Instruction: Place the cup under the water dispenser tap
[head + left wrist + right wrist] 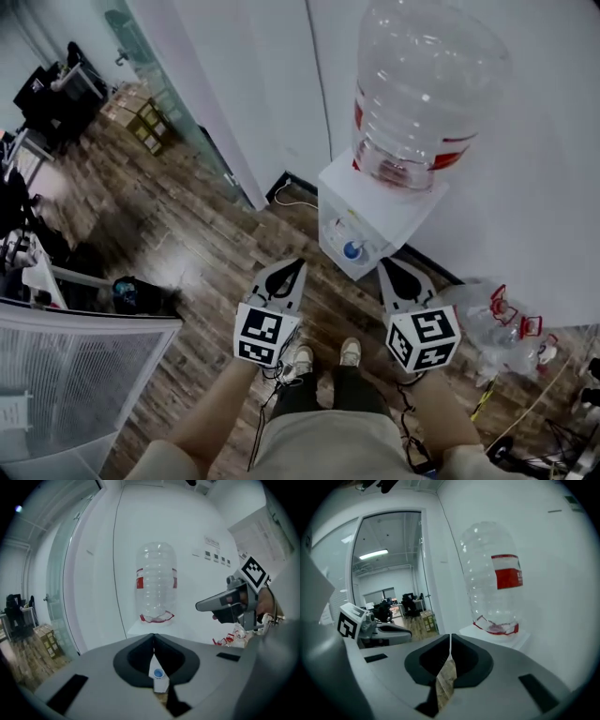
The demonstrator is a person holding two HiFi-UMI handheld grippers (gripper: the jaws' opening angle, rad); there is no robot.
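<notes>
The white water dispenser (377, 201) stands against the wall with a large clear bottle (417, 84) on top and a blue tap (352, 250) on its front. No cup shows in any view. My left gripper (292, 265) and right gripper (387, 263) hover side by side just in front of the dispenser, both pointing at it. The left gripper (153, 639) has its jaws together with nothing held; the blue tap (158, 673) shows below the tips. The right gripper (450, 637) is shut and empty too, facing the bottle (494, 588).
A pile of clear plastic bags and empty bottles (502, 323) lies to the right of the dispenser. A glass partition (178, 103) and cardboard boxes (141, 117) are far left, a white mesh rack (75, 375) near left. The person's shoes (300, 358) stand on wooden floor.
</notes>
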